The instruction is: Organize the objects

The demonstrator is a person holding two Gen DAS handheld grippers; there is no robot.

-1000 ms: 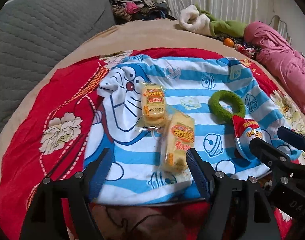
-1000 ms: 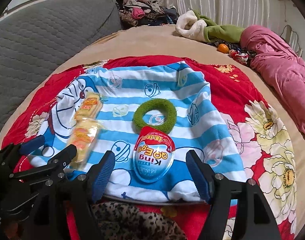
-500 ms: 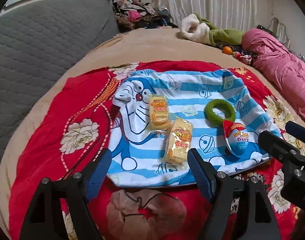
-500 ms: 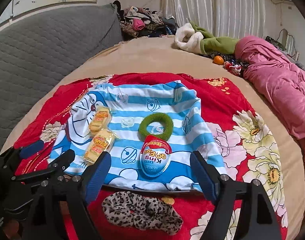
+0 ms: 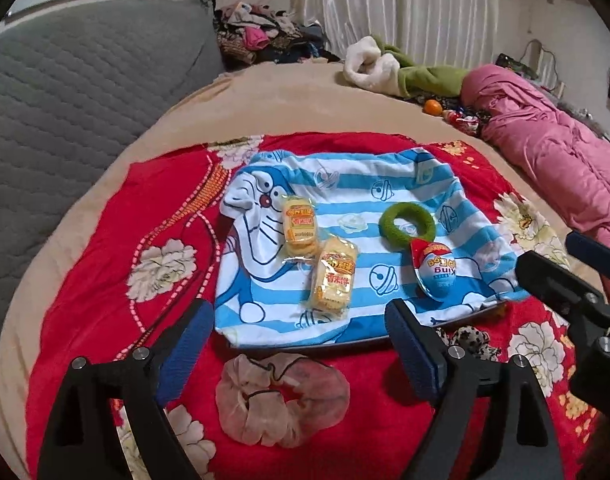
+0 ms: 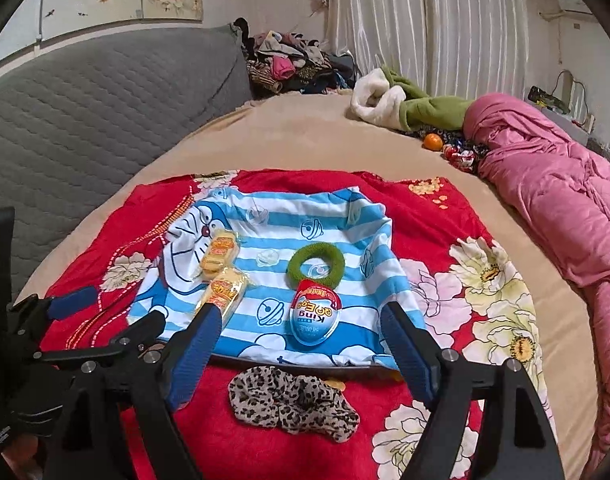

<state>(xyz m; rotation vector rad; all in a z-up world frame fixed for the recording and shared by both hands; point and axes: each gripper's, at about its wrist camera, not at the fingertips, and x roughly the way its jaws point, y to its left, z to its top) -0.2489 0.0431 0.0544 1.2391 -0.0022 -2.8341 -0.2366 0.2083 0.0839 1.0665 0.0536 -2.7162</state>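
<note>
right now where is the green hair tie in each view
left wrist: green hair tie lies right of centre on the striped cloth.
right wrist: green hair tie lies near the middle, on the same cloth.
shared landmark: the egg-shaped candy just in front of it.

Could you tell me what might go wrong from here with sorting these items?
The two snack packs overlap, so gripping one may drag the other. The egg touches the green ring and could roll. Both scrunchies are soft and may slip.
</note>
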